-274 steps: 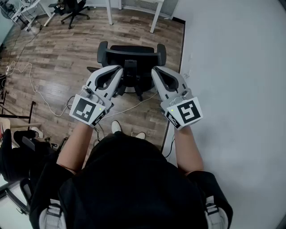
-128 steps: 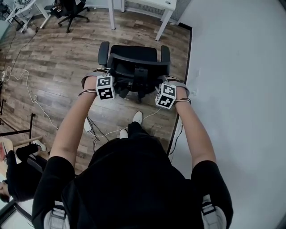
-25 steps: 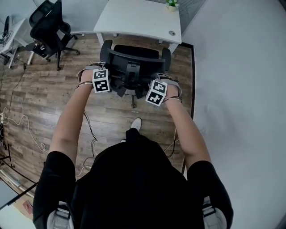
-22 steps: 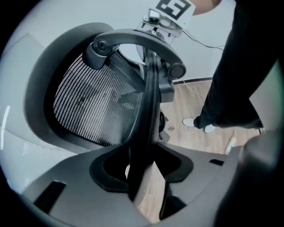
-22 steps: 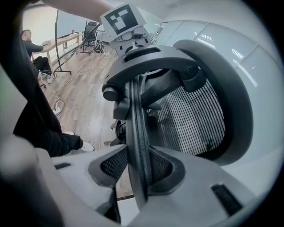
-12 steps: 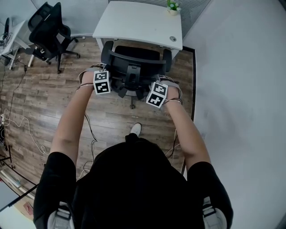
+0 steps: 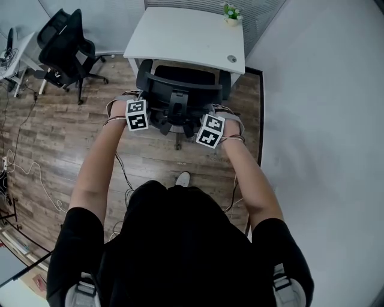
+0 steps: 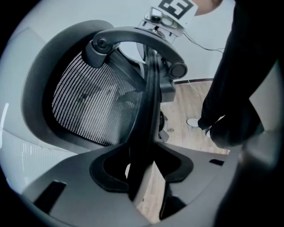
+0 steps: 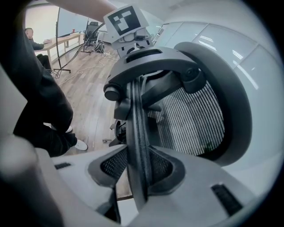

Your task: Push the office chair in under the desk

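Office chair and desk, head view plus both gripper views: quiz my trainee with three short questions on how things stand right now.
1. True or false: the left tongs hang clear of the office chair.
2. What stands on the far right corner of the white desk? A. potted plant B. laptop C. mug
3. Fill in: the right tongs are shut on the edge of the chair's ____.
Key: 1 false, they clamp the chair too; 2 A; 3 backrest.
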